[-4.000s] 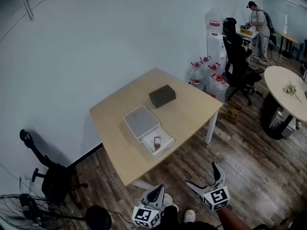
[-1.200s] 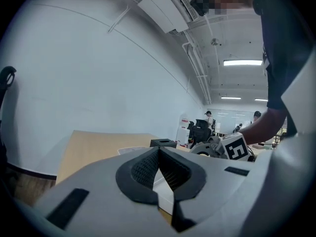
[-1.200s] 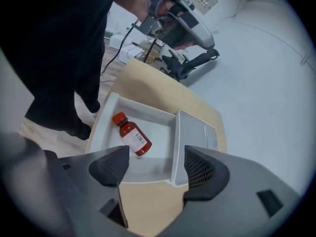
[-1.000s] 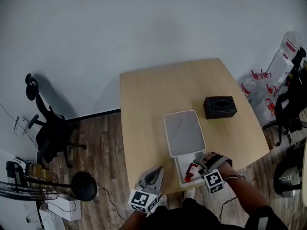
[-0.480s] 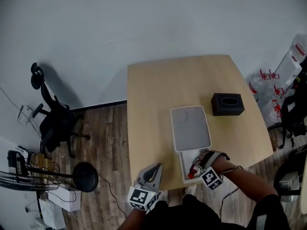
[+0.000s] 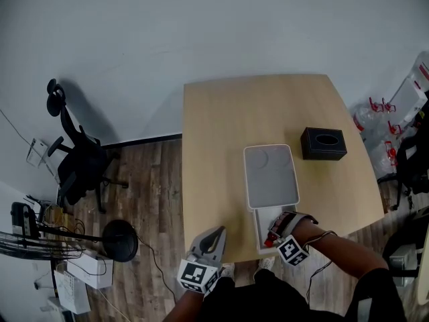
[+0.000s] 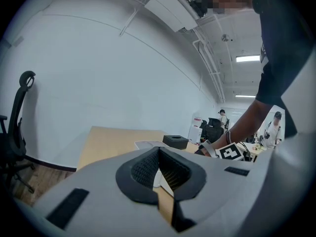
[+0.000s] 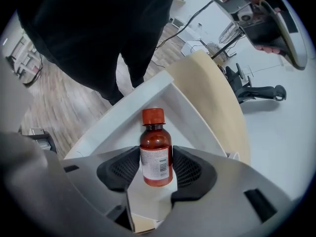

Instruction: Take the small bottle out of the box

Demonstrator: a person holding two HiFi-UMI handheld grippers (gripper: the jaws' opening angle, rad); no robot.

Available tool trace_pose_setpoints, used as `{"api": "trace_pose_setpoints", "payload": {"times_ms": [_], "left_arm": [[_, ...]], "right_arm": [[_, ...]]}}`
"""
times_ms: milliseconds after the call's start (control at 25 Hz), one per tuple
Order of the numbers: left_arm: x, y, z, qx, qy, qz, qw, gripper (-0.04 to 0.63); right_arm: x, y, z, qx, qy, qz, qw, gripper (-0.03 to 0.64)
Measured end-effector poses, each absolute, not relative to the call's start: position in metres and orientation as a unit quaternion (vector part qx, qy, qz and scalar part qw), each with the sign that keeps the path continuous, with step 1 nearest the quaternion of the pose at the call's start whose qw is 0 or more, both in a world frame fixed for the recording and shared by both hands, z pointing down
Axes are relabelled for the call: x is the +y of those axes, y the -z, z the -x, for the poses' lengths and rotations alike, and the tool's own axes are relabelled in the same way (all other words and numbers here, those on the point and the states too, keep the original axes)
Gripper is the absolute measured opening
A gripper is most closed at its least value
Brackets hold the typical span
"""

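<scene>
Right gripper view only: small bottle between pads of right gripper, both touching its sides, jaws just been closing, cap beyond fingertips, inside box, head view: right gripper pointing steeply down, left gripper near level, jaws together, empty.

Nothing legible anywhere right now.
Centre of the right gripper view, the small bottle shows a barcode label, its print too fine to read.
</scene>
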State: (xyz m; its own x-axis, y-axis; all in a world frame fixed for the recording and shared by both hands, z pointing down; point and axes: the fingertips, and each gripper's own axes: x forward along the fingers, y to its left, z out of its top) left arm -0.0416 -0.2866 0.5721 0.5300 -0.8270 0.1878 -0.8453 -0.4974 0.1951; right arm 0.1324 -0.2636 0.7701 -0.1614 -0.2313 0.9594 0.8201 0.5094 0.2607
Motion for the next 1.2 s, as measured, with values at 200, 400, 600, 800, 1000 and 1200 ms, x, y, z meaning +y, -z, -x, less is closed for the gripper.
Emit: {"api": "trace_pose_setpoints", "payload": {"times_ms": [200, 400, 600, 800, 1000, 1200], "left_arm": [[-0.285, -0.572, 0.038, -0.481, -0.057, -0.863, 0.143, 0.012], [-0.289, -0.573, 0.032, -0.474, -0.04, -0.87, 0.132, 0.012], [-0.289, -0.572, 0.028, -0.472, -0.037, -0.872, 0.125, 0.012], [-0.289, -0.572, 0.031, -0.479, -0.028, -0.867, 0.138, 0.012], [-0.291, -0.571, 0.028, -0.478, -0.024, -0.866, 0.145, 0.012], [-0.29, -0.568, 0.028, -0.477, -0.018, -0.865, 0.151, 0.012]], "right_arm": [[-0.265, -0.77, -0.133, -0.625, 0.434, 0.24, 0.603, 0.212], [-0.266, -0.771, -0.132, -0.629, 0.436, 0.235, 0.6, 0.207], [-0.265, -0.772, -0.131, -0.635, 0.433, 0.231, 0.596, 0.206], [-0.267, -0.768, -0.132, -0.661, 0.424, 0.2, 0.586, 0.202], [-0.28, -0.744, -0.124, -0.715, 0.403, 0.109, 0.56, 0.204], [-0.287, -0.71, -0.117, -0.765, 0.371, -0.012, 0.526, 0.204]]}}
